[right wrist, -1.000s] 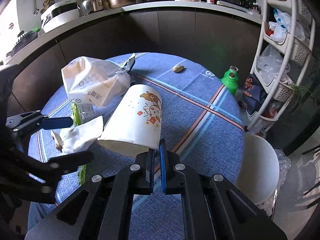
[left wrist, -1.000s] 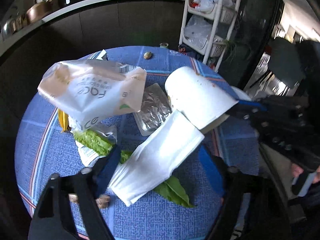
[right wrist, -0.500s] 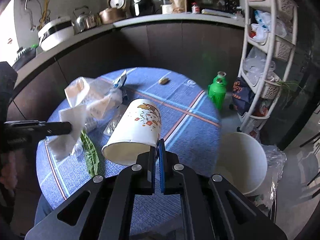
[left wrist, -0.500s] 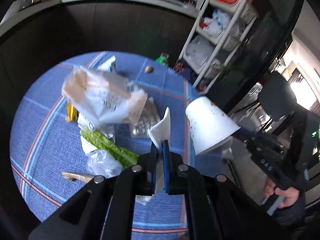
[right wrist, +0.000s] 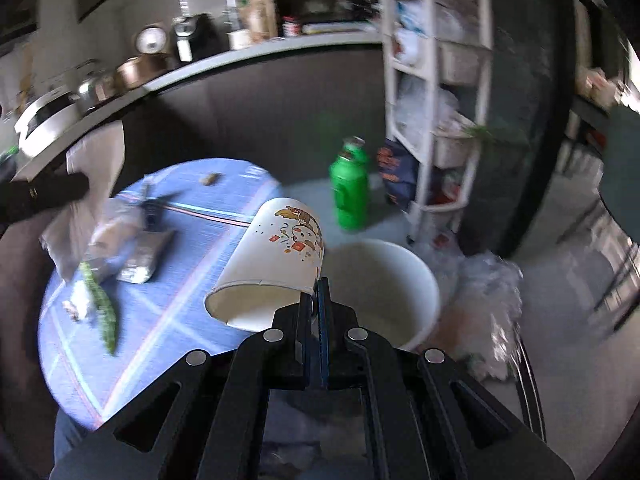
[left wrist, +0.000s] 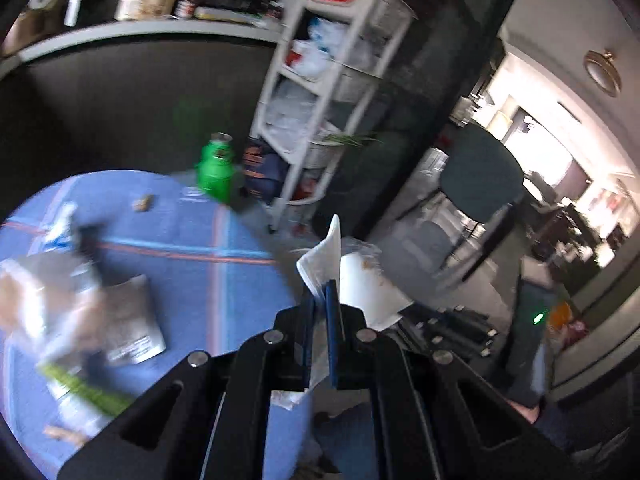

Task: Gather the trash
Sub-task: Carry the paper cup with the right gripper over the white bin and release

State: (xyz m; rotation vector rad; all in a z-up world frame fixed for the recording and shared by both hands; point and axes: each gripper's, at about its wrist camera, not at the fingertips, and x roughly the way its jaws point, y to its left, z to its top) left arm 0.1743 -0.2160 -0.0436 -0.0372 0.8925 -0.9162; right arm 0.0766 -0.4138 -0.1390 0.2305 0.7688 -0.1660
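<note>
**A:** Both pairs of jaws are pressed together on a load. Your right gripper (right wrist: 318, 300) pinches the rim of the white paper cup printed with cartoon figures (right wrist: 276, 268); your left gripper (left wrist: 322, 300) clamps a crumpled white paper napkin (left wrist: 326, 252), which sticks up between the blue pads.

**B:** And where does that leave the haul?

**A:** In the right wrist view you hold the cup tipped on its side, just beside the round white plastic bin (right wrist: 412, 280) that stands on the floor off the edge of the round table with the blue checked cloth (right wrist: 180, 320). Nothing shows inside the bin from this angle.

**B:** So the job is barely begun?

**A:** I judge it early. Two pieces are lifted but neither is dropped. On the cloth a silver foil pouch (left wrist: 134, 320), a green leafy stalk (right wrist: 102, 312), a crumpled clear-and-white plastic bag (left wrist: 40, 300) and a small brown scrap (left wrist: 142, 203) all wait for you. The left view is blurred, so smaller bits are hard to count.
</note>
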